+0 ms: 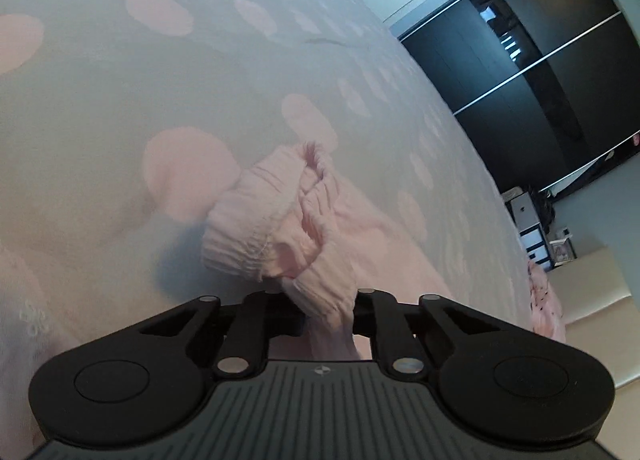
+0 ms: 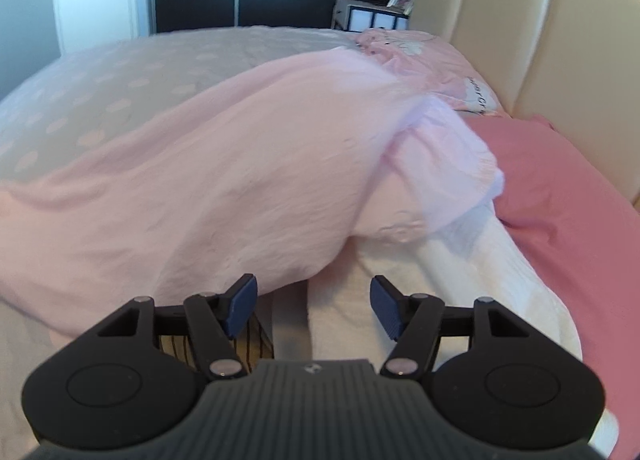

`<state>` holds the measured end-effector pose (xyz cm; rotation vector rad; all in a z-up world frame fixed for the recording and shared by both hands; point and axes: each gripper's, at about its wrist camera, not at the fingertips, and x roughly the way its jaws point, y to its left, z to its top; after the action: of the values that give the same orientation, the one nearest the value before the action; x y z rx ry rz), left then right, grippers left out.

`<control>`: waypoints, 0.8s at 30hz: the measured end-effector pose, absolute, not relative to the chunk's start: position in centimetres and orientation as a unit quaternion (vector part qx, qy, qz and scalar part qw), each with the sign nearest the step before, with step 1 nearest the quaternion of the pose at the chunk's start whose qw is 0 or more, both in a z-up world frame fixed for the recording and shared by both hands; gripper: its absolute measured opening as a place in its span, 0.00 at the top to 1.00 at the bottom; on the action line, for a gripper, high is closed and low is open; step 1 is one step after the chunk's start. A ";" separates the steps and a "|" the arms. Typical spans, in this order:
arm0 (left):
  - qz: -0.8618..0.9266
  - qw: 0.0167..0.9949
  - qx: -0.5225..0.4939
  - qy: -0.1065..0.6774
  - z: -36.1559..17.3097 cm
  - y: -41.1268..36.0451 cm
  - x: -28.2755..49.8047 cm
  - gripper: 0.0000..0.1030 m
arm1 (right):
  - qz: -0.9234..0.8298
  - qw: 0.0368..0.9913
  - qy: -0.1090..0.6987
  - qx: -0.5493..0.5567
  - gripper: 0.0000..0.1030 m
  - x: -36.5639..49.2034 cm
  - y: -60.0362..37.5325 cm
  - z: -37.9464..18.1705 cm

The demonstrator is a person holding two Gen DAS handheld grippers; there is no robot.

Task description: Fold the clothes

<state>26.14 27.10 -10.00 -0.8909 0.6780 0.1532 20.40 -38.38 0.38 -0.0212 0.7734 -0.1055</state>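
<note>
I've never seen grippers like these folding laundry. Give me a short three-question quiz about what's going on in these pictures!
1. True or false: the left gripper is shut on the pale pink garment.
2. The right gripper is: A) open and holding nothing, B) shut on the garment, C) gripping the deep pink pillow.
3. Fill in: the bedspread is pale with pink ____.

Key
1. True: gathered pink cloth runs between its closed jaws.
2. A: its blue pads stand apart with nothing between them.
3. Dots.
</note>
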 end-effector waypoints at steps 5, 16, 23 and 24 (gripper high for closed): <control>0.074 0.875 -0.404 0.255 -4.1 28.5 25.8 0.94 | -0.071 0.924 0.373 0.036 0.36 19.9 -40.5 1.0; 0.121 0.897 -0.353 0.239 2.3 33.7 22.3 0.94 | -0.046 0.927 0.365 0.073 0.51 21.2 -41.0 0.7; 0.129 0.900 -0.319 0.267 1.2 33.8 20.9 0.94 | 0.000 0.921 0.379 0.091 0.98 23.6 -39.2 0.4; 0.132 0.900 -0.319 0.267 1.1 34.0 20.7 0.94 | -0.009 0.919 0.387 0.077 0.98 24.0 -38.7 0.4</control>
<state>20.73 34.01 1.06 -0.6593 0.5529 0.2736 24.01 -38.71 0.38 0.1581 0.7961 -0.0187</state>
